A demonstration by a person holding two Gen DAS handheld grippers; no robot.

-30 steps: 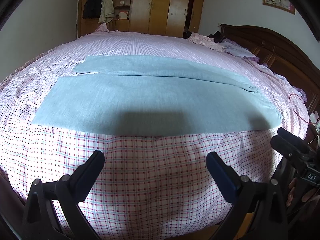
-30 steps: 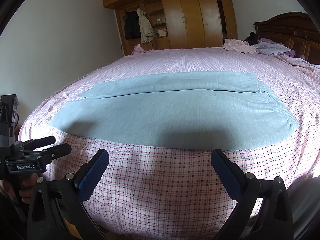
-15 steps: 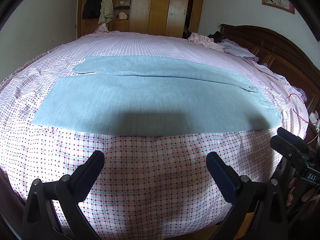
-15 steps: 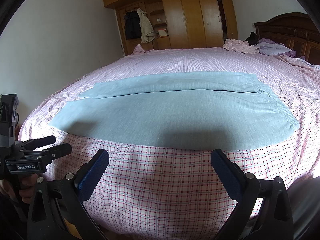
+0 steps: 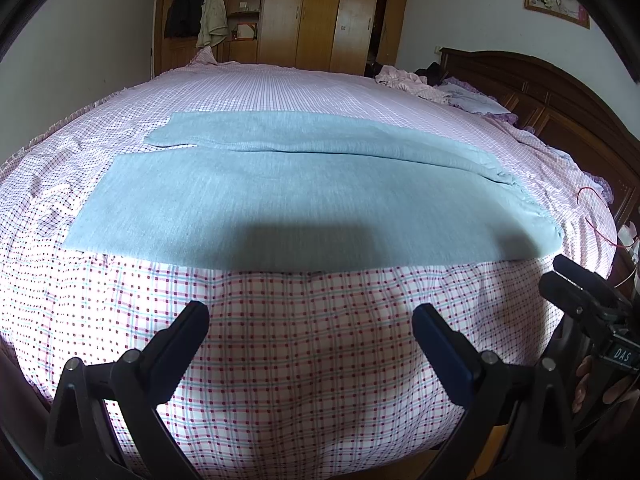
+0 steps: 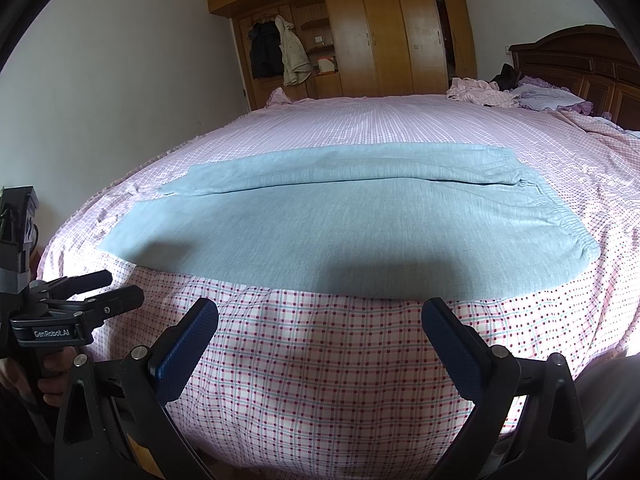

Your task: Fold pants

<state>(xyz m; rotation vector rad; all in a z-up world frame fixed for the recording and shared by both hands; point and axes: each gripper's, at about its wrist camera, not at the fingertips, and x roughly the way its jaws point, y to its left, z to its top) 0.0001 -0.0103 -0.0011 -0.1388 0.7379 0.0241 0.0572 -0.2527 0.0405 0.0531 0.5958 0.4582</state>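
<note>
While both tools wait low at the near edge of the bed (image 5: pixel 320 360), nothing is folded yet. One pair of light blue pants (image 5: pixel 304 200) lies flat on the bed, close to the near edge & well away from the far edge. Its long way runs left to right, across both views. The waist end is on the right, the 2 leg ends on the left. The 2 legs lie side by side, w/ a thin line between them.

The left hand-held gripper (image 5: pixel 310 336) is spread wide, holding nothing. The right hand-held gripper (image 6: pixel 320 332) is also spread wide, holding nothing. The pants lie ahead of both, not touching either. I think the left one is nearer the leg ends & the right one nearer the waist.

Count: 1 pants, 2 grippers, 1 bed. Far off: 1 heap of clothes (image 6: pixel 480 92) by the head end, 1 wardrobe (image 6: pixel 380 36).
</note>
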